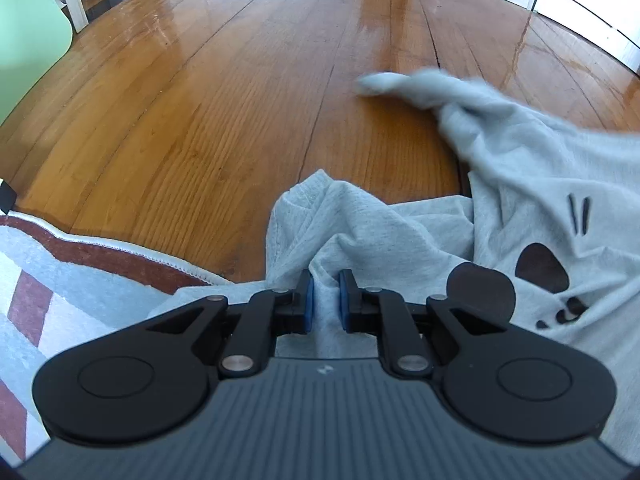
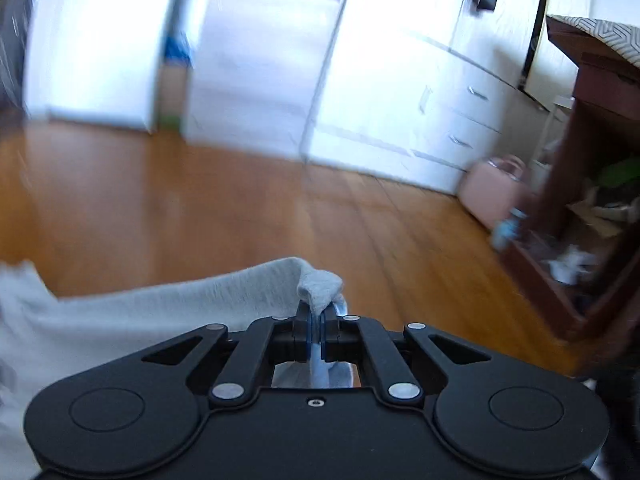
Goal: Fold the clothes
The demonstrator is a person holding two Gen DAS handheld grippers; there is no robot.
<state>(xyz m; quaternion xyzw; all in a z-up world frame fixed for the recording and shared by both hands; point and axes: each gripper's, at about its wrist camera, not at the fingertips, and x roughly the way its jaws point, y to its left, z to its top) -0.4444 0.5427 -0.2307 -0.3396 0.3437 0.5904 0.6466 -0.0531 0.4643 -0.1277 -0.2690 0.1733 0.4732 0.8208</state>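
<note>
A light grey sweatshirt (image 1: 520,208) with a dark printed design lies bunched on the wooden floor. In the left wrist view my left gripper (image 1: 326,298) is shut on a thick fold of it near a ribbed edge, cloth pinched between the blue pads. A sleeve tip (image 1: 384,82) is lifted and blurred at the upper right. In the right wrist view my right gripper (image 2: 319,334) is shut on a corner of the same grey sweatshirt (image 2: 160,300), with a tuft sticking up past the pads and cloth trailing away to the left.
A rug (image 1: 60,264) with red and grey blocks lies at the left. A green chair (image 1: 28,32) stands at the far left. White drawers (image 2: 452,120), a pink case (image 2: 496,188) and a dark wooden shelf (image 2: 592,200) with clutter stand at the right.
</note>
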